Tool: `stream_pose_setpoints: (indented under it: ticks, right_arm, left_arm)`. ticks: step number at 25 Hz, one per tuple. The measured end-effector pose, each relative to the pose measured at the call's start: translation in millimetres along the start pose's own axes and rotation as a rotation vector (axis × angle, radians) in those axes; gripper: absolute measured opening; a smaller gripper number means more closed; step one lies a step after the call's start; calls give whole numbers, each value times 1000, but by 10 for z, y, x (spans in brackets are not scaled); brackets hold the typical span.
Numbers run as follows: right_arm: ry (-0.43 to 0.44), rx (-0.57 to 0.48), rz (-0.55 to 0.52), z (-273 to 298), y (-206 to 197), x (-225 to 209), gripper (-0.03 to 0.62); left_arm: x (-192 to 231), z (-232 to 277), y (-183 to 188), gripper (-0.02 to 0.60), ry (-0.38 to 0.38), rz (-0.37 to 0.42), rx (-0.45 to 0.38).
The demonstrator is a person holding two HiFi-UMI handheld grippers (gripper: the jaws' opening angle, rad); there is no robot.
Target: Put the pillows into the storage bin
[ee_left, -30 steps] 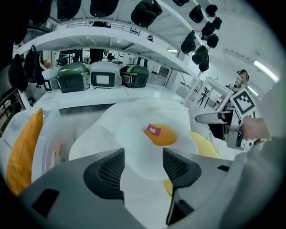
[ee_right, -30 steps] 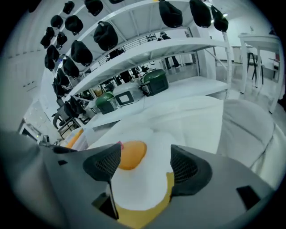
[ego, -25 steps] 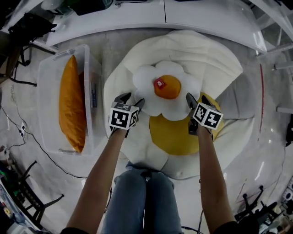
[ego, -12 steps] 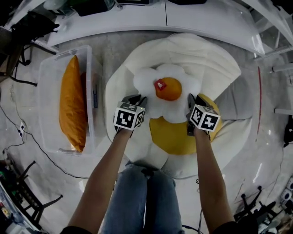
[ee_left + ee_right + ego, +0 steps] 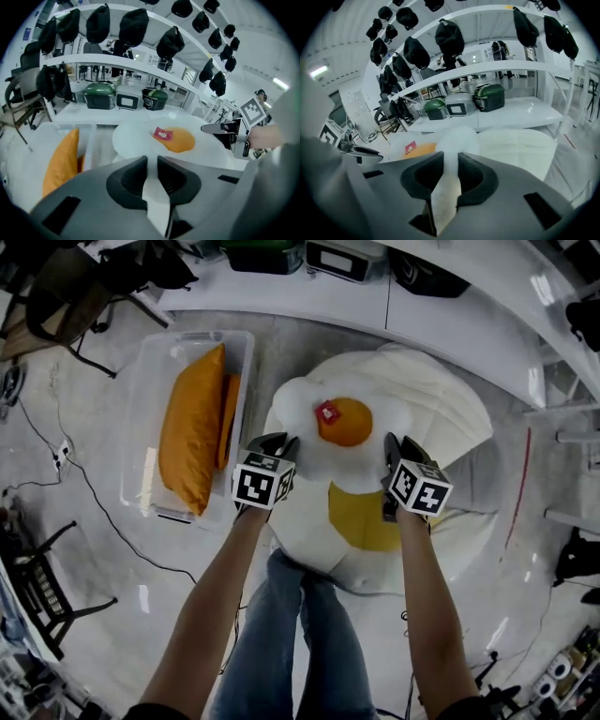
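A fried-egg pillow, white with an orange yolk and a red tag, hangs between my two grippers above the white beanbag. My left gripper is shut on its left edge, and white fabric is pinched between the jaws. My right gripper is shut on the right edge. Both pairs of jaws have just been closing on that fabric. A yellow pillow lies on the beanbag under the egg pillow. The clear storage bin stands to the left with an orange pillow inside.
A long white counter with green and grey boxes runs along the back. Cables trail over the floor at the left, near a dark chair. The person's legs are below the grippers.
Both grippers closed on the egg pillow's edges and lifted it off the yellow pillow. The head view has swung, so the bin now sits nearer the middle.
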State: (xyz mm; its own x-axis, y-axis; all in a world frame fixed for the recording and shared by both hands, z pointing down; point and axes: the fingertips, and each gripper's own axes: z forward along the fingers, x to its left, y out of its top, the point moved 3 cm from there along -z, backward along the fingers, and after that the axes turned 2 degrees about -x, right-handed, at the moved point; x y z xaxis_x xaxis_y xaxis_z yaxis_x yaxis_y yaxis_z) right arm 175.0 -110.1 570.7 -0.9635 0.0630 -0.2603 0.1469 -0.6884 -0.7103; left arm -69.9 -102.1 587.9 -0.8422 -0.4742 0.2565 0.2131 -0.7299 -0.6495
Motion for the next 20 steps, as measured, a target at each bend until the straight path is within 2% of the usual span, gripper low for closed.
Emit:
stream_pose_setpoints:
  ticks: [7, 15, 20]
  right_arm:
    - [219, 35, -139, 341, 287, 1609, 84]
    - [430, 72, -275, 837, 92, 3368, 86]
    - [505, 52, -331, 1021, 43, 4144, 111]
  left_arm:
    - [1064, -1140, -152, 75, 194, -127, -39]
    - [2199, -2222, -747, 75, 401, -240, -73]
    - [2718, -2683, -955, 75, 483, -265, -112]
